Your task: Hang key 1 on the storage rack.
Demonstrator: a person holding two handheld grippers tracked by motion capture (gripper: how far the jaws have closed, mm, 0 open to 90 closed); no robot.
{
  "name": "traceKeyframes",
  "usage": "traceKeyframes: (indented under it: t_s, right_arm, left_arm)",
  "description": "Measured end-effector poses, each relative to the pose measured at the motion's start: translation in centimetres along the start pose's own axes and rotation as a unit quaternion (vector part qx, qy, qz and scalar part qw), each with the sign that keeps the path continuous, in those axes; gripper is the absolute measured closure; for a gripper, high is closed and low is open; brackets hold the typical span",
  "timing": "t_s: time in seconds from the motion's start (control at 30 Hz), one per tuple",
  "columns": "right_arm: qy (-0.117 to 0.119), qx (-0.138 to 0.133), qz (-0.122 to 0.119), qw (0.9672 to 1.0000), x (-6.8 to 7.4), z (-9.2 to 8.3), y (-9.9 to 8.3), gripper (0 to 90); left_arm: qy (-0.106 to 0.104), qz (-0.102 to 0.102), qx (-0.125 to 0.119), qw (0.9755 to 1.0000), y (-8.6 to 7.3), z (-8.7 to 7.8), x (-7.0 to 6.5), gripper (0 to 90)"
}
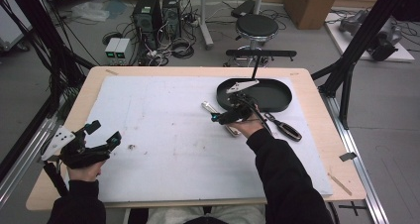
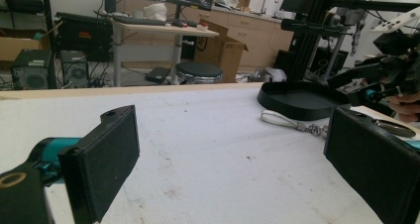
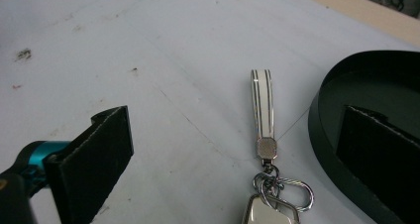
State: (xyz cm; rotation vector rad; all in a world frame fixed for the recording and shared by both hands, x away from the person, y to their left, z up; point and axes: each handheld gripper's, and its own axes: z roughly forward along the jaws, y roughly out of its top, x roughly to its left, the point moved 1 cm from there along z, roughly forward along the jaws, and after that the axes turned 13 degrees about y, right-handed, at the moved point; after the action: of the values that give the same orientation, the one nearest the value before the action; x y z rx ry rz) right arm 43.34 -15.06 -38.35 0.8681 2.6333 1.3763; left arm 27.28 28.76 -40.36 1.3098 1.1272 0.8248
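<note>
A keychain (image 3: pixel 261 104) with a white striped strap, metal clasp and rings lies on the white mat just left of a black oval tray (image 3: pixel 331 116). My right gripper (image 3: pixel 237 159) hovers open over it, one jaw on each side, touching nothing. In the high view the keychain (image 1: pixel 208 107) lies by the tray (image 1: pixel 283 99), with the right gripper (image 1: pixel 223 110) above it. My left gripper (image 1: pixel 105 133) rests open and empty near the table's left edge. Its own view looks across the mat to the keychain (image 2: pixel 292 121) and the tray (image 2: pixel 297 99).
A screwdriver (image 1: pixel 286 129) with a black handle lies on the mat right of the right hand. A small dark speck (image 1: pixel 131 146) marks the mat near the left gripper. A stool (image 1: pixel 256 27) and computer towers (image 1: pixel 157 13) stand on the floor beyond the table.
</note>
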Motion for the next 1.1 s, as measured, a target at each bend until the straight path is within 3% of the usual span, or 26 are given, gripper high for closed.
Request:
traceKeyframes:
  t_s: [0.37, 0.47, 0.67, 0.8, 1.1]
  right_arm:
    - [0.001, 0.037, 0.001, 0.9993, -1.0, 2.2, 1.3, 1.1]
    - [0.012, 0.041, 0.007, 0.9991, -1.2, 2.7, 1.7, 1.1]
    - [0.023, 0.084, -0.002, 0.9962, -1.3, 4.5, 2.5, 1.4]
    - [0.039, 0.116, -0.030, 0.9921, -1.4, 5.6, 2.8, 4.3]
    - [0.052, 0.151, 0.012, 0.9871, -3.3, 7.4, 1.6, 5.3]
  left_arm:
    - [-0.002, 0.001, 0.000, 1.0000, 0.0, 0.0, 0.0, 7.5]
    - [-0.001, 0.001, 0.001, 1.0000, 0.0, -0.1, 0.0, 7.4]
    - [-0.001, 0.002, 0.002, 1.0000, 0.0, -0.1, 0.0, 7.4]
    - [-0.002, 0.005, 0.003, 1.0000, -0.1, -0.1, 0.0, 7.4]
    - [-0.004, 0.005, 0.003, 1.0000, -0.1, 0.0, 0.0, 7.4]
